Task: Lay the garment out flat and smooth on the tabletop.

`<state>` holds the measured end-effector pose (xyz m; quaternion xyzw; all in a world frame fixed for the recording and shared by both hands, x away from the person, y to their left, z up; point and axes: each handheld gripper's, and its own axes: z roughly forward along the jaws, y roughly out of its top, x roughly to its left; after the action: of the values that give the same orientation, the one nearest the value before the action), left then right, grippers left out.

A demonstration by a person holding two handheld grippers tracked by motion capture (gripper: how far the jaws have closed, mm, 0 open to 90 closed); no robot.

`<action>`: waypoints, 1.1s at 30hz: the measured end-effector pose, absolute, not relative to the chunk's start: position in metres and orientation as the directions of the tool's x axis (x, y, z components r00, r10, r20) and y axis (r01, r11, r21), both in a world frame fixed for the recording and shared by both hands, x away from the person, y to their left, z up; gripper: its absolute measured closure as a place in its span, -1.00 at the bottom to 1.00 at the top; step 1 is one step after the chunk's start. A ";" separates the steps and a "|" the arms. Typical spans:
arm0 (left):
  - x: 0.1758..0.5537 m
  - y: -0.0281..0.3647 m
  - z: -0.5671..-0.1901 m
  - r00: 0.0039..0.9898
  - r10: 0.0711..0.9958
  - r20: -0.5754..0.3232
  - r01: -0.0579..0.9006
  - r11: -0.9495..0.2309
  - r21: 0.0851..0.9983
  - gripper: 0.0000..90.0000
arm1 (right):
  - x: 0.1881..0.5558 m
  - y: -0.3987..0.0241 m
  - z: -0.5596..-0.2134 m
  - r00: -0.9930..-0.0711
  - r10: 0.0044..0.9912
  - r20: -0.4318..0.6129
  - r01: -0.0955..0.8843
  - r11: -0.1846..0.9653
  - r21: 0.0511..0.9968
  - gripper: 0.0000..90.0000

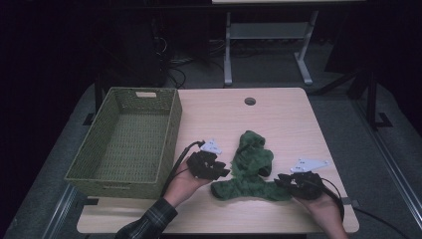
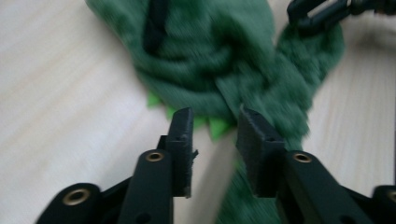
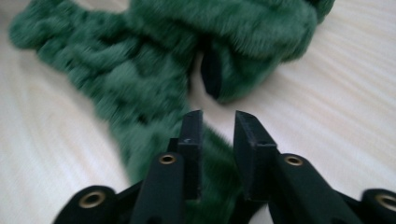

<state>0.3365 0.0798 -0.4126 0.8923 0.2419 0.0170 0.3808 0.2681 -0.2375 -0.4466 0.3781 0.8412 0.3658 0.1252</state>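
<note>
One green garment (image 1: 247, 169), one woven basket (image 1: 127, 142) and two hand-held grippers are on or over the pale wooden counter (image 1: 278, 119). The garment lies crumpled near the front edge of the counter, between the two tools and just right of the basket, which sits at the counter's left side.

The high view takes in the whole layout: the left hand-held gripper (image 1: 222, 172) at the garment's left edge, the right hand-held gripper (image 1: 279, 180) at its lower right end, a grey three-cornered plate on each, a checked sleeve on the left forearm, and one round hole near the counter's far edge. The left gripper view adds small bright-green points (image 2: 212, 126) along the cloth's hem, just ahead of the jaws, plus the other tool's black tip at top right. The right gripper view adds a dark lining inside an opening in the fabric.

The cloth is fuzzy, fleece-like and dark green, bunched in thick folds. The basket is rectangular, olive-green wicker with a handle slot in its far wall. The jaws are flat black blocks with brass-coloured rivets.

Both pairs of jaws stand apart with a clear gap; fabric lies under and ahead of them, but the pads press on nothing
</note>
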 end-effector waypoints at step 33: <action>0.402 0.019 -0.425 0.914 0.352 -0.201 0.386 -0.604 0.697 0.86 | 0.290 -0.232 -0.460 -0.645 0.756 0.111 0.592 0.402 0.698 0.14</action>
<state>0.4022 0.0193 -0.4245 0.8952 0.2062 -0.0216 0.3944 0.2897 -0.2318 -0.4600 0.4060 0.8299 0.3660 0.1119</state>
